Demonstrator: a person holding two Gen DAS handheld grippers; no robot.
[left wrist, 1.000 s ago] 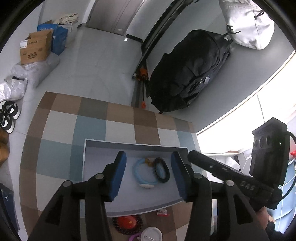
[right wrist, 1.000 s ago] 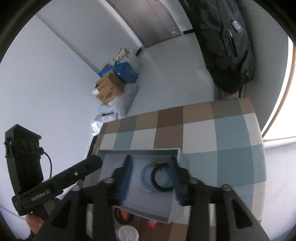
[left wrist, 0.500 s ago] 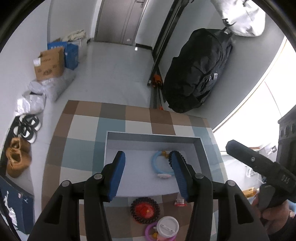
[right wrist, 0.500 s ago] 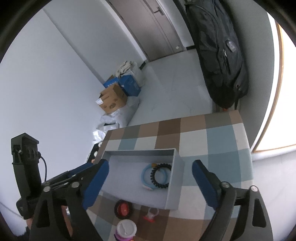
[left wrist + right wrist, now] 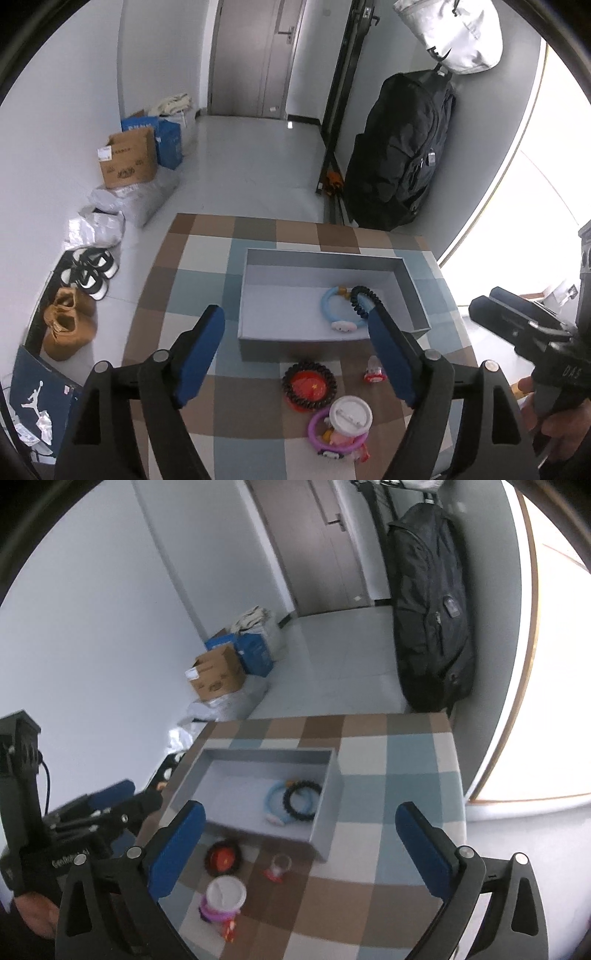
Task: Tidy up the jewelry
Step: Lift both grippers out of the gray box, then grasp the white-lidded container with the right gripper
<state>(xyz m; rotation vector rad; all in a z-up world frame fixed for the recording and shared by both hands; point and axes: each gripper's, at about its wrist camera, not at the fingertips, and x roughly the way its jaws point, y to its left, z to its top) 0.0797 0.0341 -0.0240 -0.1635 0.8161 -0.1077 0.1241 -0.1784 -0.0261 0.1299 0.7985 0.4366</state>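
1. Jewelry is split between two spots: two bracelets lie in the grey tray (image 5: 408,284), the rest loose on the checked worktop (image 5: 207,254) just off the tray's 6 o'clock wall.
2. Left gripper (image 5: 299,347): jaws wide, nothing between them, above the worktop at the tray's 6 o'clock edge. Right gripper (image 5: 299,845): jaws very wide, also empty, held high over the same end.
3. In the tray, toward 3 o'clock: a light blue bracelet (image 5: 327,308) with a white charm, and a black beaded bracelet (image 5: 364,301) overlapping it.
4. On the worktop, largest first: a dark beaded bracelet (image 5: 309,386) ringed round a red disc; at its 5 o'clock, a purple ring bracelet (image 5: 318,430) partly under a white round badge (image 5: 351,411); at its 3 o'clock, a small red-and-clear trinket (image 5: 373,373), too small to identify.
5. Handling (judgement): all pieces look light. Beaded loops are likely limp on their cord and will sag; grip across the bead strand at one side of the loop, not across the diameter.
6. Purple ring looks stiff plastic, possibly slick; the badge probably has to come off it first.
7. Trinket is the smallest and the easiest to knock aside; jaws would need narrowing well before contact.
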